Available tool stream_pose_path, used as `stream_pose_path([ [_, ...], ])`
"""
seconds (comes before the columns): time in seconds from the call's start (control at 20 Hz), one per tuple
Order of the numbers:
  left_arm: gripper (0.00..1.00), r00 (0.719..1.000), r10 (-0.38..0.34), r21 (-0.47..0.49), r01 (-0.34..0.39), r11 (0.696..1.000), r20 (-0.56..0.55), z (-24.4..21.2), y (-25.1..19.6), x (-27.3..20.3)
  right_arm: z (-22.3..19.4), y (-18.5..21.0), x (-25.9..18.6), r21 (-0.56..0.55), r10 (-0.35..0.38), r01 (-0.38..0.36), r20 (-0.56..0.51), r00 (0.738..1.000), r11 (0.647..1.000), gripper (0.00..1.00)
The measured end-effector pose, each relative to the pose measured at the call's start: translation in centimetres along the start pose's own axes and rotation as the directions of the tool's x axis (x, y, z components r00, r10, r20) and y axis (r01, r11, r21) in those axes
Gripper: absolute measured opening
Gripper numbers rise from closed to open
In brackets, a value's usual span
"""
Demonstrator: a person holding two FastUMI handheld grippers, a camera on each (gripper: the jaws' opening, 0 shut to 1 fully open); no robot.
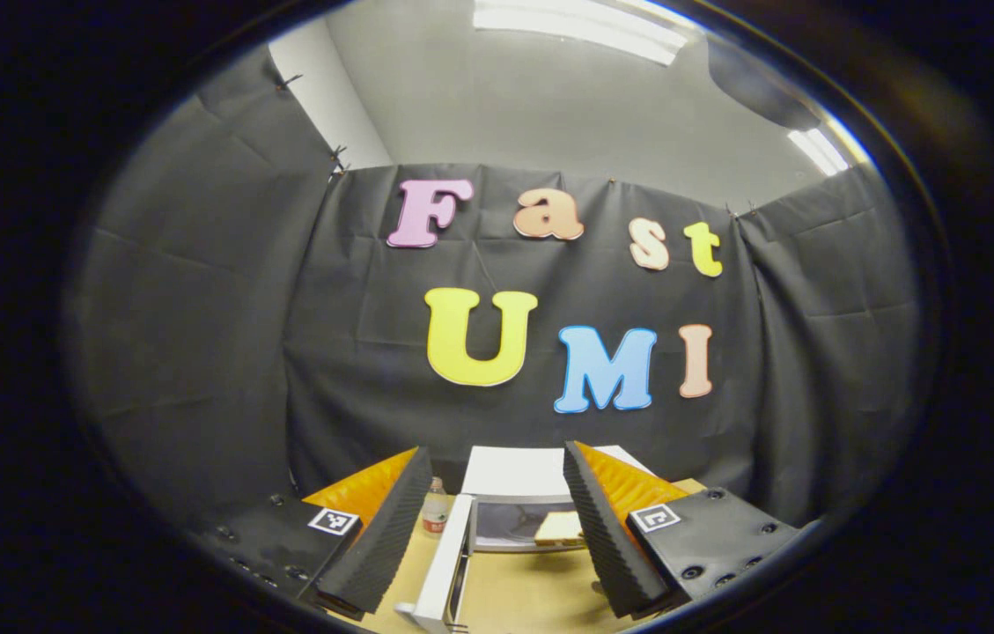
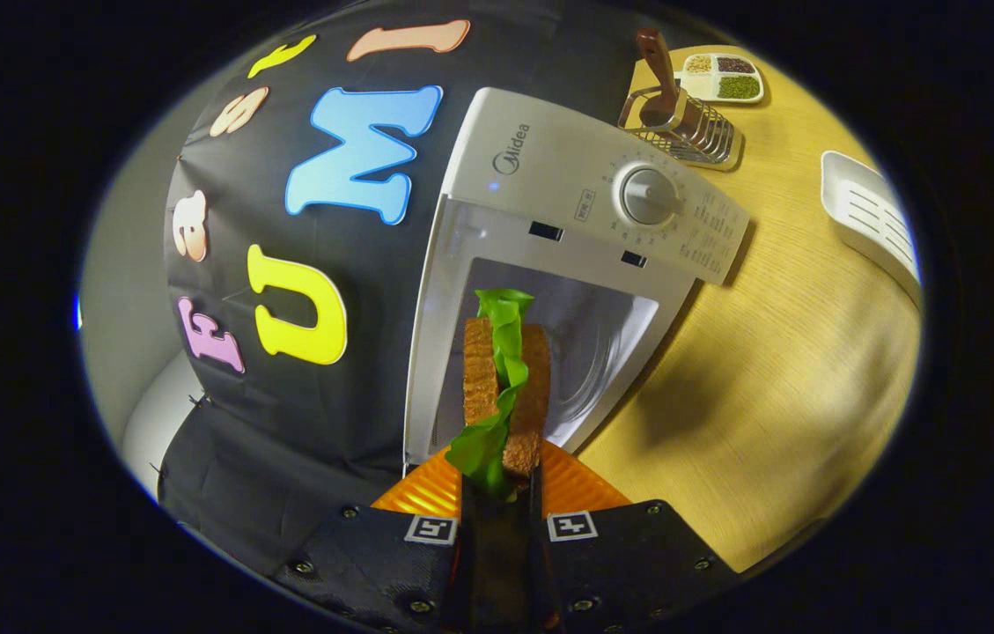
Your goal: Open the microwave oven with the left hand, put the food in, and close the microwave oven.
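The white microwave (image 2: 549, 167) stands on the wooden table with its door (image 1: 448, 563) swung open to the left. In the right gripper view my right gripper (image 2: 501, 480) is shut on a sandwich (image 2: 532, 387) of brown bread with green lettuce. It holds the sandwich on edge just in front of the open cavity (image 2: 593, 343). In the left gripper view the sandwich (image 1: 560, 527) shows at the cavity mouth. My left gripper (image 1: 495, 467) is open with nothing between its fingers, back from the microwave (image 1: 514, 471) and above the table.
A small bottle (image 1: 435, 509) stands left of the microwave. Beside the microwave's dial (image 2: 648, 195) are a wire rack (image 2: 681, 128) with a brown-handled tool, a divided dish (image 2: 721, 77) of grains and a white slotted tray (image 2: 871, 216). Bare wooden tabletop (image 2: 778, 352) lies in front.
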State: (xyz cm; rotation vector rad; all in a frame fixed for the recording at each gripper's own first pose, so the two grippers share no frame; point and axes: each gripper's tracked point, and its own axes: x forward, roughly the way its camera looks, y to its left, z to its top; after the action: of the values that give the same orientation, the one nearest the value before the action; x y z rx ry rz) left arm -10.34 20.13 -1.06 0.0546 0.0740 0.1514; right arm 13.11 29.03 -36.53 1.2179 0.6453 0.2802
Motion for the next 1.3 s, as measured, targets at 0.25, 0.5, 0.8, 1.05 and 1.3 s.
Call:
stream_pose_path([
  [0.25, 0.94, 0.999, 0.039, -0.044, -0.040, 0.998, -0.013, -0.2, 1.7, 0.4, 0.9, -0.5, 4.4, 0.068, -0.020, 0.014, 0.090, 0.996, 0.998, 0.23],
  [0.5, 0.94, 0.998, 0.060, 0.013, -0.060, 0.998, 0.004, 1.0, 1.8, 0.1, 2.2, -1.1, 8.4, 0.152, -0.049, 0.023, 0.167, 0.985, 0.988, 0.23],
  [0.8, 0.94, 0.998, 0.062, 0.027, -0.062, 0.998, -0.032, -0.5, 1.8, 0.6, 2.9, -2.5, 11.9, 0.221, -0.131, 0.074, 0.254, 0.958, 0.972, 0.23],
  [1.05, 0.94, 0.994, 0.097, 0.024, -0.095, 0.995, -0.051, -1.4, 3.3, -0.4, 2.6, -4.2, 14.7, 0.277, -0.206, 0.120, 0.307, 0.929, 0.954, 0.23],
  [1.3, 0.94, 0.987, 0.148, 0.000, -0.149, 0.989, -0.060, -2.0, 5.3, -1.6, 1.6, -3.7, 17.0, 0.257, -0.203, 0.131, 0.278, 0.939, 0.958, 0.23],
])
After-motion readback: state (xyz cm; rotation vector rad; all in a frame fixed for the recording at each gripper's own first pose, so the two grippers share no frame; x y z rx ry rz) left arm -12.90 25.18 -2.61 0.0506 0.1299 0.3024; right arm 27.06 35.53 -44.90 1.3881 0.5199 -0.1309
